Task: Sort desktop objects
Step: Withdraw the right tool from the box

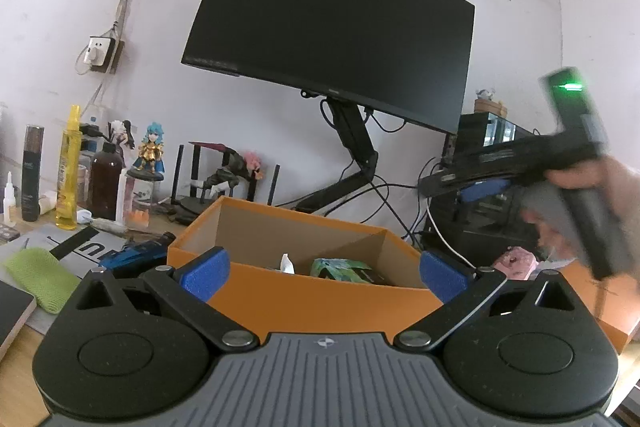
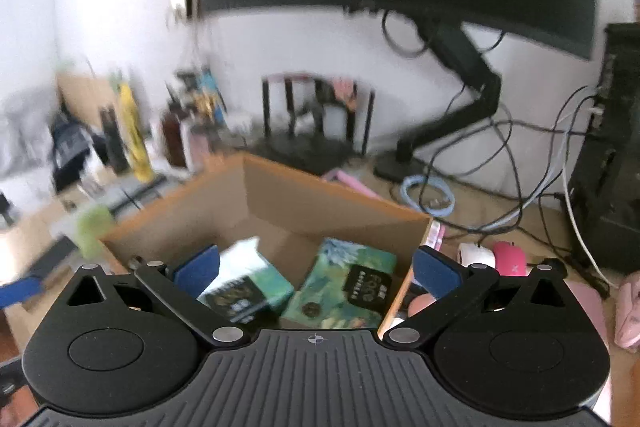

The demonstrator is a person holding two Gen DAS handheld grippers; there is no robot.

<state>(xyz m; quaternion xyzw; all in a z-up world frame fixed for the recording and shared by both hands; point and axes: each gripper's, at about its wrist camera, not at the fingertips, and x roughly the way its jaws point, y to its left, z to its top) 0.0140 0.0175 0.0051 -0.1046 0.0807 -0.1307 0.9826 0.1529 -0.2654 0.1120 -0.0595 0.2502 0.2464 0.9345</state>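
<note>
We see an orange box [image 1: 320,291] of matt cardboard w/ plain brown inside, centre frame; glossy printed packs [image 2: 344,283] in it; lower left, a rough green mesh cloth [image 1: 40,275]; gripper fingers [image 1: 204,273] w/ textured blue pads.

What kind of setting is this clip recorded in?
Most likely a personal computer desk in a home or small room: a dark monitor on a mount arm, anime figurines along the wall, and an orange cardboard box on the wooden desktop.
</note>
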